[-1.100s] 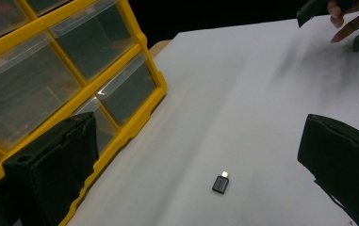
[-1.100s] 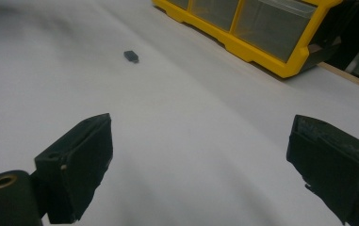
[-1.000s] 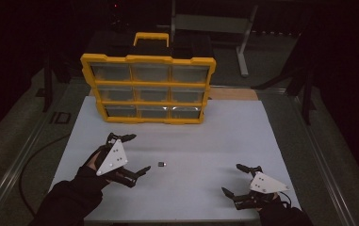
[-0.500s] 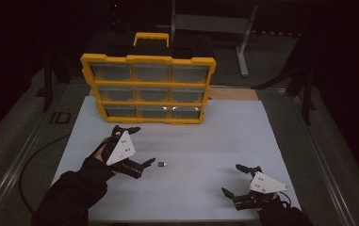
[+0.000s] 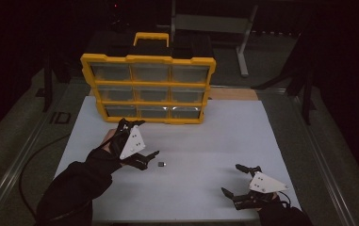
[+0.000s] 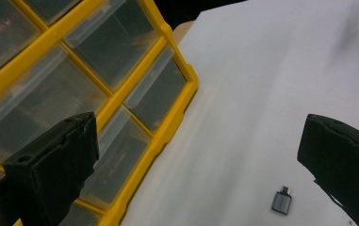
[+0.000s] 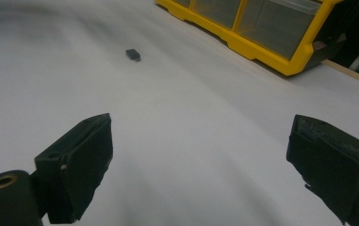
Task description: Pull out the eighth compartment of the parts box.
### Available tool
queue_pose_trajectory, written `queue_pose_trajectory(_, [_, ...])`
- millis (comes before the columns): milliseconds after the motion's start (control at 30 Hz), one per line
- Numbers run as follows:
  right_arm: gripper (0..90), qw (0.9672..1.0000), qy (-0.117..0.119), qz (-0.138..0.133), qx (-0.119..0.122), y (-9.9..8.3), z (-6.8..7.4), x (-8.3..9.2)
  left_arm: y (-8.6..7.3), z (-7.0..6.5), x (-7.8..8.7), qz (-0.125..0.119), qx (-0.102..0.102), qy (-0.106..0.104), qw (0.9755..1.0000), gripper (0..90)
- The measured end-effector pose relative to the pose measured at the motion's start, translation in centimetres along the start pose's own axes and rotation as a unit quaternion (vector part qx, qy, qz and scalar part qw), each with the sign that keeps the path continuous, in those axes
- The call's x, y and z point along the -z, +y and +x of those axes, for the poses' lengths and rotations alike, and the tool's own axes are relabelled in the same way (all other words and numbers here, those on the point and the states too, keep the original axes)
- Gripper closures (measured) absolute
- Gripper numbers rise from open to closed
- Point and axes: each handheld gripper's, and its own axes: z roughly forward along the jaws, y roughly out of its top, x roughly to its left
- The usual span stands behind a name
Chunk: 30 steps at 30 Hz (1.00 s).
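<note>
- The left gripper (image 5: 142, 139) hangs over the white table (image 5: 215, 141), tilted, just in front of the yellow organiser box (image 5: 149, 89). Its fingers (image 5: 152, 154) are spread wide and hold nothing.
- In the left gripper view the two black fingers (image 6: 54, 165) stand far apart at the picture's edges, with bare table between them.
- A small grey adapter (image 5: 161, 164) lies flat on the table, just beside the lower fingertip of the left gripper and apart from it.
- In the left gripper view the adapter (image 6: 281, 201) sits close to the right-hand finger, not touching it, its metal plug end pointing up in the picture.
- The organiser box stands at the far side of the table, its clear-fronted compartments in three rows of three, a yellow handle (image 5: 151, 36) on top.
- The right gripper (image 5: 242, 180) is low over the near right part of the table, well apart from the adapter. Its fingers (image 7: 78, 165) are wide open and empty.
- In the right gripper view the adapter (image 7: 133, 54) lies far ahead, left of the organiser box's corner (image 7: 290, 66).
- Dark sleeves (image 5: 73, 188) come in from the near edge.
</note>
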Motion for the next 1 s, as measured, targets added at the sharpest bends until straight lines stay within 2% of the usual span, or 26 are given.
queue_pose_trajectory(100, [7.8, 1.0000, 0.001, 0.000, -0.003, 0.0, -0.1, 0.0, 0.3, 0.3, -0.4, 0.000, -0.004, -0.003, 1.0000, 0.0])
queue_pose_trajectory(167, [7.8, 1.0000, 0.000, 0.001, -0.003, 0.0, 0.0, 0.0, 0.5, 0.4, -0.6, 0.009, -0.021, 0.003, 0.9997, 0.0])
queue_pose_trajectory(200, [7.8, 1.0000, -0.001, 0.001, 0.000, 0.0, -0.1, 0.0, 0.6, 0.4, -0.7, 0.007, -0.024, -0.001, 0.9997, 0.0])
queue_pose_trajectory(233, [7.8, 1.0000, 0.000, 0.001, -0.001, 0.0, 0.0, -0.1, 0.6, 0.4, -0.9, 0.008, -0.028, 0.005, 0.9996, 0.0])
queue_pose_trajectory(300, [7.8, 1.0000, -0.001, 0.001, 0.000, 0.0, 0.0, -0.1, 0.7, 0.5, -1.2, 0.004, -0.028, -0.001, 0.9996, 0.0])
queue_pose_trajectory(367, [7.8, 1.0000, 0.000, 0.002, -0.001, 0.0, 0.0, -0.1, 0.6, 0.5, -1.6, 0.012, -0.043, 0.004, 0.9990, 0.0])
queue_pose_trajectory(467, [7.8, 1.0000, 0.001, 0.001, -0.001, -0.1, 0.0, -0.1, 0.4, 0.5, -2.0, 0.011, -0.038, 0.007, 0.9992, 0.0])
queue_pose_trajectory(567, [7.8, 1.0000, 0.002, 0.003, 0.004, -0.1, -0.1, -0.2, 0.1, 0.3, -2.9, 0.024, -0.058, 0.010, 0.9980, 0.0])
queue_pose_trajectory(633, [7.8, 1.0000, 0.002, 0.003, 0.003, -0.1, -0.1, -0.1, 0.0, 0.2, -3.3, 0.031, -0.060, 0.017, 0.9976, 0.0])
queue_pose_trajectory(667, [7.8, 1.0000, 0.001, 0.003, 0.003, -0.1, -0.1, -0.1, 0.0, 0.3, -3.4, 0.033, -0.065, 0.014, 0.9972, 0.0])
queue_pose_trajectory(733, [7.8, 1.0000, 0.000, 0.003, 0.001, -0.1, -0.1, -0.1, 0.0, 0.3, -3.8, 0.036, -0.065, 0.019, 0.9971, 0.0])
queue_pose_trajectory(767, [7.8, 1.0000, 0.001, 0.003, 0.002, -0.1, -0.1, -0.1, -0.1, 0.3, -4.0, 0.036, -0.064, 0.014, 0.9972, 0.0])
queue_pose_trajectory(800, [7.8, 1.0000, 0.001, 0.004, 0.002, -0.1, -0.1, -0.1, -0.1, 0.4, -4.2, 0.040, -0.068, 0.021, 0.9967, 0.0])
queue_pose_trajectory(867, [7.8, 1.0000, 0.001, 0.004, 0.005, -0.1, -0.1, -0.2, -0.2, 0.4, -4.6, 0.040, -0.066, 0.016, 0.9969, 0.0])
queue_pose_trajectory(1000, [7.8, 1.0000, 0.001, 0.005, 0.002, -0.1, -0.1, -0.1, -0.7, 0.4, -5.6, 0.056, -0.079, 0.023, 0.9950, 0.0])
